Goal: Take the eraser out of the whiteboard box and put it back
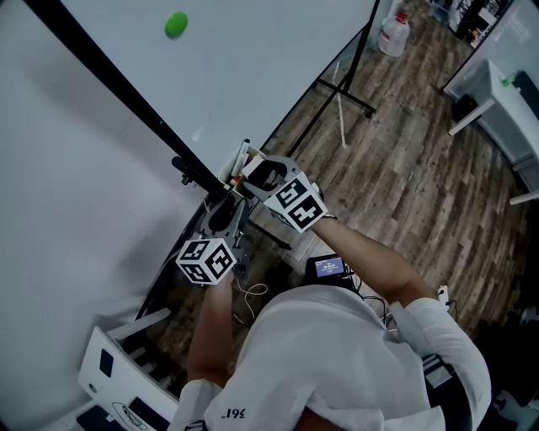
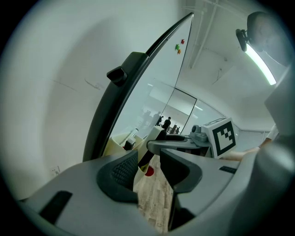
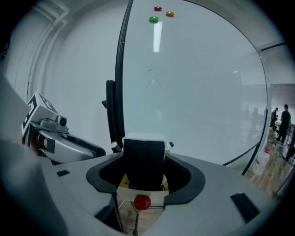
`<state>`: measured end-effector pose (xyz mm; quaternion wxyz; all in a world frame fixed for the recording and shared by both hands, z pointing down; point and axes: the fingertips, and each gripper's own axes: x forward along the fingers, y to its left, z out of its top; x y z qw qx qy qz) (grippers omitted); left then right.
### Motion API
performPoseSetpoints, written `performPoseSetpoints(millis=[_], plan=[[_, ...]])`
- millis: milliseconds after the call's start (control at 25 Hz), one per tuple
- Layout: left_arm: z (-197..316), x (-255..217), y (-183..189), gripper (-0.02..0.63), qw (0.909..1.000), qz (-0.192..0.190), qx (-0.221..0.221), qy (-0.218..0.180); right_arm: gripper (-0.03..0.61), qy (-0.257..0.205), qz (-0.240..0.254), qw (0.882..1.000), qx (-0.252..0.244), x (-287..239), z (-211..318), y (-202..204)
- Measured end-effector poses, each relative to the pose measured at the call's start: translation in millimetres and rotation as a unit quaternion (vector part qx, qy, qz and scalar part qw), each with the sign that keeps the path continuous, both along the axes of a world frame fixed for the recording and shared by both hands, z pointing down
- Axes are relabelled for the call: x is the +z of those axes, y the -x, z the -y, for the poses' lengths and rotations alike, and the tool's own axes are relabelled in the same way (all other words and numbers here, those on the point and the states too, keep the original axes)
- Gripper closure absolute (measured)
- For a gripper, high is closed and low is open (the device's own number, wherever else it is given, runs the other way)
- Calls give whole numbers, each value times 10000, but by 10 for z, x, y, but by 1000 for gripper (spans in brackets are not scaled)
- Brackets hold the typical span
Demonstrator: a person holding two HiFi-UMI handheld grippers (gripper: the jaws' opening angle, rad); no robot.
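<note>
In the right gripper view my right gripper (image 3: 145, 171) is shut on the eraser (image 3: 144, 154), a black felt block with a white back. It holds the eraser upright just above the pale whiteboard box (image 3: 154, 197), which has a red magnet (image 3: 142, 202) on its front. In the head view the right gripper (image 1: 255, 174) is at the lower edge of the whiteboard (image 1: 210, 76). My left gripper (image 1: 224, 215) sits just below and left of it. The left gripper (image 2: 148, 177) is open with nothing between its jaws, and past them are the box (image 2: 117, 142) and the eraser (image 2: 155, 134).
Green (image 3: 153, 19), red (image 3: 157, 8) and orange (image 3: 169, 14) magnets stick high on the board. The black board stand (image 1: 349, 80) stands on the wood floor (image 1: 404, 168). A water jug (image 1: 394, 34) and a white desk (image 1: 505, 93) are at the right. A white device (image 1: 118, 379) lies bottom left.
</note>
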<state>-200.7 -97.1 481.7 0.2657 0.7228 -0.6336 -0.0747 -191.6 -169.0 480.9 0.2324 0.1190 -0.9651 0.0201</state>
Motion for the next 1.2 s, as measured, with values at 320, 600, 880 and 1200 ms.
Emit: performPoseSetpoints(millis=[320, 600, 880, 1200], plan=[[-3, -167, -13, 476, 9999, -35, -16, -166, 316, 57, 352, 9993, 72, -241, -14, -80], [25, -235, -57, 476, 9997, -64, 19, -235, 316, 58, 547, 9984, 124, -408, -3, -173], [41, -351, -101, 476, 9994, -17, 38, -341, 314, 82, 692, 9974, 196, -548, 33, -305], [27, -530, -186, 476, 9986, 11, 108, -514, 314, -32, 996, 9946, 305, -856, 17, -490]])
